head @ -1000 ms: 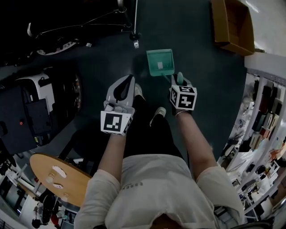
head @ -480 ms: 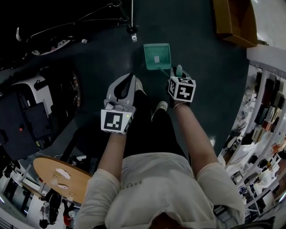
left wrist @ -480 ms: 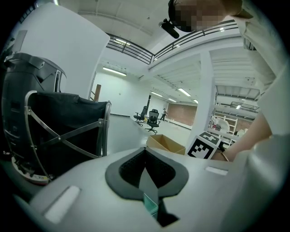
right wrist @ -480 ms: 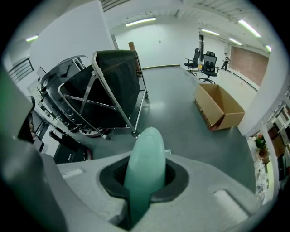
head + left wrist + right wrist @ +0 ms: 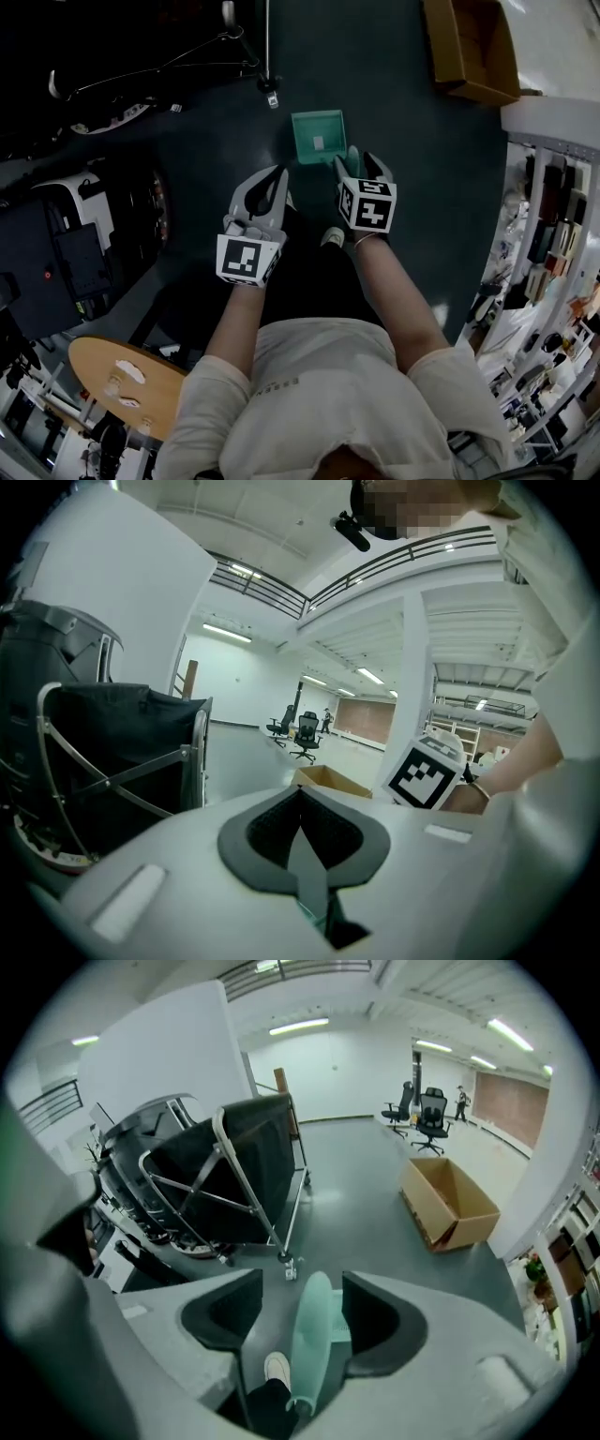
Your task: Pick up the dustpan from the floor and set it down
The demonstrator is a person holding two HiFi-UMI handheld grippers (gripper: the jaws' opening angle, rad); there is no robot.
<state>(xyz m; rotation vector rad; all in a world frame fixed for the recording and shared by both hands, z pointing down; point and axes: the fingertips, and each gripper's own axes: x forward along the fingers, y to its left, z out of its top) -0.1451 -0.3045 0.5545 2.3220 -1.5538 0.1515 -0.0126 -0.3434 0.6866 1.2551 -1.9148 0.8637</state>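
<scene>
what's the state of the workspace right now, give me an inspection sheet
surface: dark floor
job's things: green dustpan appears to rest on the floor ahead of the person's shoe, with its handle rising towards the person
clutter: open cardboard box; black folding cart; round wooden table
grippers: left gripper shut, nothing in it; right gripper jaws opening, handle between them with a gap on one side
cables: nothing seen
surroundings: shelves on the right; office chairs far off
</scene>
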